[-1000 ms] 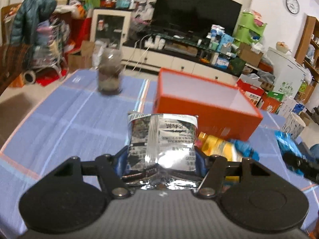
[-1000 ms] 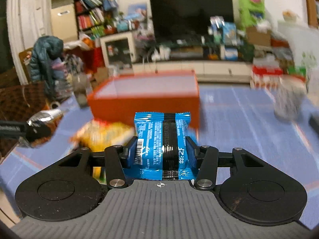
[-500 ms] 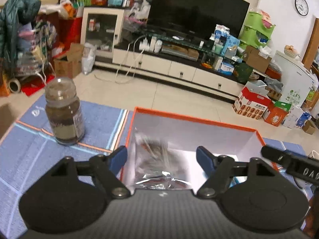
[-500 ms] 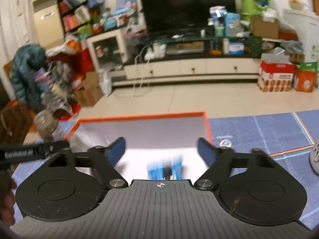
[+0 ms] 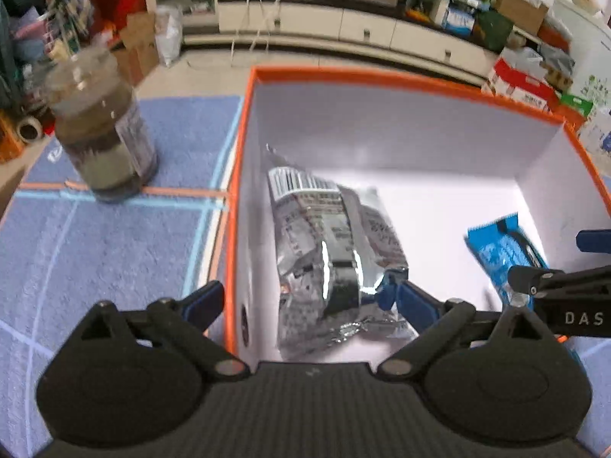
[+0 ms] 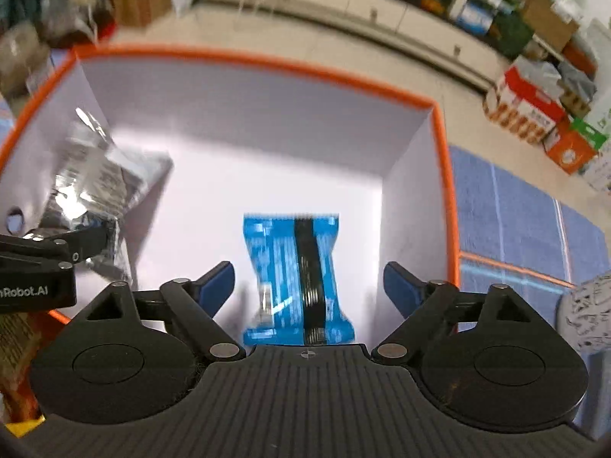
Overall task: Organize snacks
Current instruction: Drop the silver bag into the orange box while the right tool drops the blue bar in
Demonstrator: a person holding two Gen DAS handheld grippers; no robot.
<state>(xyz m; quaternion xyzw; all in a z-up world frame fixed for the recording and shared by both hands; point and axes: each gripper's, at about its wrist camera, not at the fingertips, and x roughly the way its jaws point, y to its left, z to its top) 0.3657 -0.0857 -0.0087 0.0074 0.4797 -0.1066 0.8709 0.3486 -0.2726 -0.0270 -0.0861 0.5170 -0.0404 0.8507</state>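
Observation:
An orange box [image 5: 382,76] with a white inside sits on the blue cloth. A silver snack packet [image 5: 332,252] lies in its left half, free of my left gripper [image 5: 305,299], whose jaws are opening wide above the box's left wall. A blue snack packet [image 6: 298,278] lies blurred in the right half of the orange box [image 6: 267,63], below my right gripper [image 6: 309,280], whose jaws are opening with no pad touching it. In the right wrist view the silver packet [image 6: 95,179] leans by the left wall. The blue packet [image 5: 500,252] also shows at the left wrist view's right.
A lidded jar [image 5: 99,129] with dark contents stands on the blue cloth [image 5: 95,252] left of the box. A patterned cup [image 6: 590,313] stands right of the box. Yellow and orange packets [image 6: 17,343] lie at the box's near left. Beyond are the floor and cluttered cabinets.
Both grippers carried their packets from over the table to above the box, tilted down and opened. The silver and blue packets dropped out of the jaws into the box.

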